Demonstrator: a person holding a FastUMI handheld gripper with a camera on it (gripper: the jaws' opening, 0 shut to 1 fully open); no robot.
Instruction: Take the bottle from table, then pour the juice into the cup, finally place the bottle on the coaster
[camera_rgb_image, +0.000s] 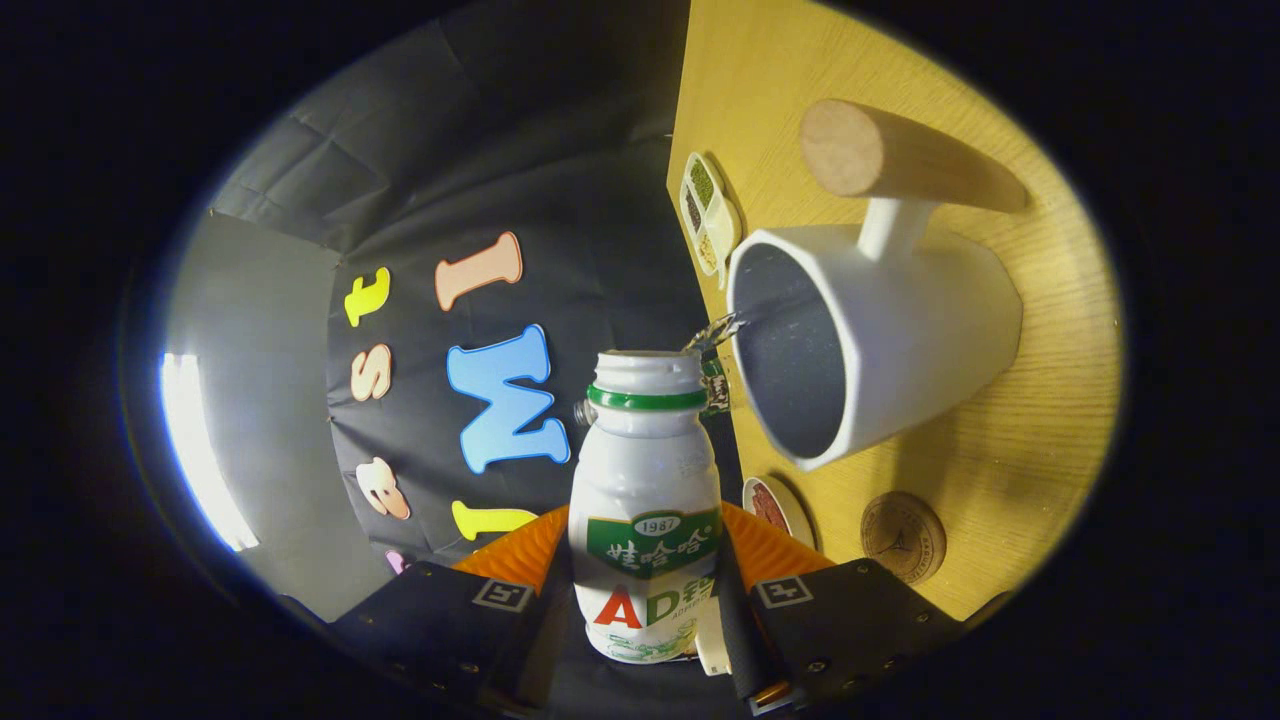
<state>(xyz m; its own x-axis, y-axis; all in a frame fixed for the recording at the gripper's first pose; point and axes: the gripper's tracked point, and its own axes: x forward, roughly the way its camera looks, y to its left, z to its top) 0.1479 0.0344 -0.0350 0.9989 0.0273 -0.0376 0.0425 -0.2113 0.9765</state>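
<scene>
At lower centre, the hand-held gripper (645, 600) pinches the white plastic bottle (646, 500) — pouring into the white handled cup (900, 330); keep the stream centred — tilt slowly.

White bottle (645, 500) with green neck band and label; white cup (900, 330), dark speckled inside; yellow wood-grain worktop (1040, 430); brown coaster (903, 536)

White bottle (645, 510) tipped, pouring into white cup (870, 340), coaster (903, 536) nearby
</scene>
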